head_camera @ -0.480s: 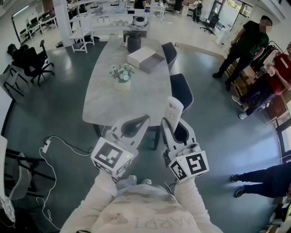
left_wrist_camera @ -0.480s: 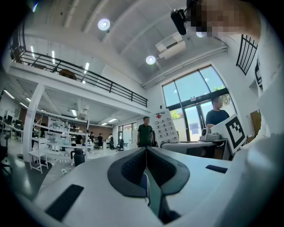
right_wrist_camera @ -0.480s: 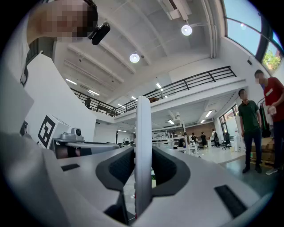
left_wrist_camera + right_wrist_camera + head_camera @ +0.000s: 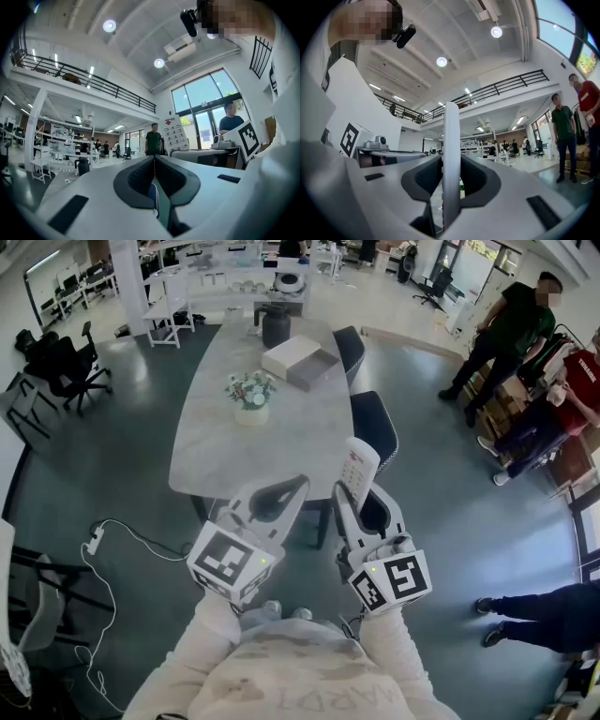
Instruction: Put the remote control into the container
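A white remote control [image 4: 357, 467] stands upright between the jaws of my right gripper [image 4: 360, 495], which is shut on its lower part. In the right gripper view the remote [image 4: 451, 136] shows edge-on, clamped between the dark pads [image 4: 429, 176]. My left gripper [image 4: 296, 487] hovers beside it at the left, shut with nothing in it; its jaws meet in the left gripper view [image 4: 154, 161], where the remote [image 4: 175, 133] appears at the right. Both grippers are held in the air above the near end of the grey table [image 4: 211, 451]. The open box-like container [image 4: 301, 360] lies on the far part of the table.
A vase of flowers [image 4: 251, 396] stands mid-table, a dark jug [image 4: 276, 327] at its far end. Two dark chairs [image 4: 373, 426] line the table's right side. People [image 4: 506, 329] stand at the right. A cable [image 4: 131, 540] trails on the floor at left.
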`<state>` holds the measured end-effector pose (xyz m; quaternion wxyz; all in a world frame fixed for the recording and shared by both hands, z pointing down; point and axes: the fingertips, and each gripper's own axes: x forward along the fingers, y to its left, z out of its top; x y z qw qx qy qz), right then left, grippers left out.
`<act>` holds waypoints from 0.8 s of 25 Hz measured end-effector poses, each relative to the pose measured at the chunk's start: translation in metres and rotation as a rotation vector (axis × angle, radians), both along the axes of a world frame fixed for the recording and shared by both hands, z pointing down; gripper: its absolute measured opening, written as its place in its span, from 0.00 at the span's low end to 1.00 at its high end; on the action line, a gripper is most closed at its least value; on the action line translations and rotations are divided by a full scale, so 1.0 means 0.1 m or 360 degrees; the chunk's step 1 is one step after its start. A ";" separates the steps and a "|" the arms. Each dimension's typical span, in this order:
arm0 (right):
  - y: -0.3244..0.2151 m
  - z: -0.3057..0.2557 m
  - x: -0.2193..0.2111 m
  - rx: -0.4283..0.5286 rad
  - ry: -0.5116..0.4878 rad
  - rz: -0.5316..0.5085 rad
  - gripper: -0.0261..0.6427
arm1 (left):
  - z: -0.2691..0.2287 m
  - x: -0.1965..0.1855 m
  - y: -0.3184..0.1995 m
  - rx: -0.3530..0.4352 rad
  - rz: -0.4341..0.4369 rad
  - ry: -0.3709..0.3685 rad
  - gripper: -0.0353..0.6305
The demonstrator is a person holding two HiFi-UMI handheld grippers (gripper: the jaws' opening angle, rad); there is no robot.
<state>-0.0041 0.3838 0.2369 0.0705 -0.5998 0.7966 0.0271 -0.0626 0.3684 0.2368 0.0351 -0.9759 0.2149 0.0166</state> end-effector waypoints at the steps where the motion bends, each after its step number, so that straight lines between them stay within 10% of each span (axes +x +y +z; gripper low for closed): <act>1: 0.00 0.00 0.00 -0.0003 -0.0001 -0.0001 0.20 | 0.00 0.00 0.00 -0.0001 0.0000 0.0001 0.07; 20: -0.36 0.18 -0.05 -0.0089 -0.0120 0.0063 0.20 | 0.08 -0.17 -0.21 0.0007 0.0066 0.0037 0.07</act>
